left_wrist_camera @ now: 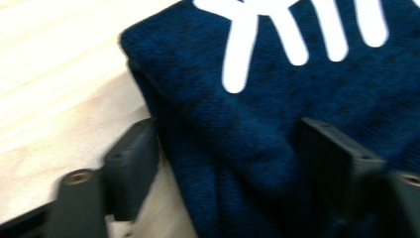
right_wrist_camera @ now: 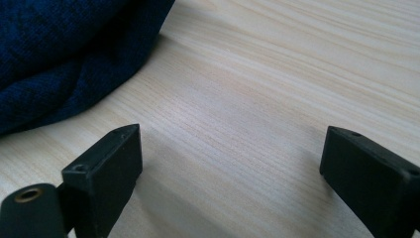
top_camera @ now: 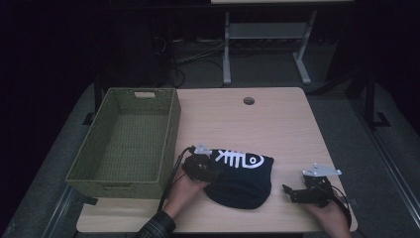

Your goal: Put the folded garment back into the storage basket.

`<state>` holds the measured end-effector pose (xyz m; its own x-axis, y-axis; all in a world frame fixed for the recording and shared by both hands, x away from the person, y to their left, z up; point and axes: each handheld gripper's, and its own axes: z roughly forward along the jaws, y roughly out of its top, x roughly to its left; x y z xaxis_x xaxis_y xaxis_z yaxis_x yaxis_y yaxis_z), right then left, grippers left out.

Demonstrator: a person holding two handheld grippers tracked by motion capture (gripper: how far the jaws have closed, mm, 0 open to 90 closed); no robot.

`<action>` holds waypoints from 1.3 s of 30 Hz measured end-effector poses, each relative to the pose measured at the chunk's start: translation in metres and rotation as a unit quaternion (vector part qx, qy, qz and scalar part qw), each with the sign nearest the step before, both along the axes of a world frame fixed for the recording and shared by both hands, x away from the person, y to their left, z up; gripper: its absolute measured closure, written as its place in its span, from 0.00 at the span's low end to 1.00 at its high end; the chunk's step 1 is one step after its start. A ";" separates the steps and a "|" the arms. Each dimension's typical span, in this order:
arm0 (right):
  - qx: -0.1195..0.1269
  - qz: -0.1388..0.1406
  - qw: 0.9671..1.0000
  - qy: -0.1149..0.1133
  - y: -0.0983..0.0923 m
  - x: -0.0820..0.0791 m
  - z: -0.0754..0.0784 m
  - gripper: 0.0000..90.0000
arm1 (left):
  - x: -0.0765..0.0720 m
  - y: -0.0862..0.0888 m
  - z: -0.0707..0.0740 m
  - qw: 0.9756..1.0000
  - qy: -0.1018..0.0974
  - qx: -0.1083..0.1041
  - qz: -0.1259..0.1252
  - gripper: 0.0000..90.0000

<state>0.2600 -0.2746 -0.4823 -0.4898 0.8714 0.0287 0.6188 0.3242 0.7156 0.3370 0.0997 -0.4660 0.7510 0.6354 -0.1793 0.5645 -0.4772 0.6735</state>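
A folded dark blue garment point(top_camera: 242, 179) with a white fish-bone print lies on the wooden table point(top_camera: 267, 124), near its front edge. My left gripper point(top_camera: 213, 171) is at the garment's left edge. In the left gripper view, my left gripper point(left_wrist_camera: 228, 148) straddles the folded edge of the garment point(left_wrist_camera: 237, 119): one jaw rests on the wood against the edge, the other over the cloth, and the cloth is not bunched. My right gripper point(top_camera: 288, 194) lies to the right of the garment. It stands open point(right_wrist_camera: 230, 144) over bare wood, with the garment point(right_wrist_camera: 59, 59) off to its upper left.
A green woven basket point(top_camera: 171, 131) stands on the table's left side, close to my left hand. A round cable hole point(top_camera: 248, 100) sits near the far edge. Beyond the table stands another table's white frame point(top_camera: 227, 54), with cables on the dark floor.
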 end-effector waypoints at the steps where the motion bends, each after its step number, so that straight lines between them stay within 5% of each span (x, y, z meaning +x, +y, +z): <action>1: 0.000 0.000 1.000 0.000 0.000 0.000 0.000 0.10 | 0.000 0.000 0.000 1.000 0.003 -0.004 -0.006 0.46; 7: 0.000 0.000 1.000 0.000 0.001 0.000 0.000 0.10 | 0.000 0.000 0.000 0.999 0.020 -0.019 -0.019 0.67; 11: -0.001 0.001 1.000 0.000 0.001 0.000 0.000 0.10 | -0.001 -0.002 0.003 0.999 0.014 -0.009 -0.028 0.75; 22: 0.000 0.001 1.000 0.001 0.002 0.000 0.000 0.10 | 0.000 0.003 0.015 0.999 0.019 -0.040 -0.026 0.79; 39: 0.000 0.001 1.000 0.001 0.002 0.000 0.000 0.10 | -0.003 0.004 0.059 0.996 0.000 -0.079 -0.048 0.80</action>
<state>0.2600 -0.2730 -0.4822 -0.4915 0.8704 0.0304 0.6196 0.3249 0.7145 0.3337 0.1039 -0.4072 0.8065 0.5248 -0.2721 0.5222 -0.4167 0.7441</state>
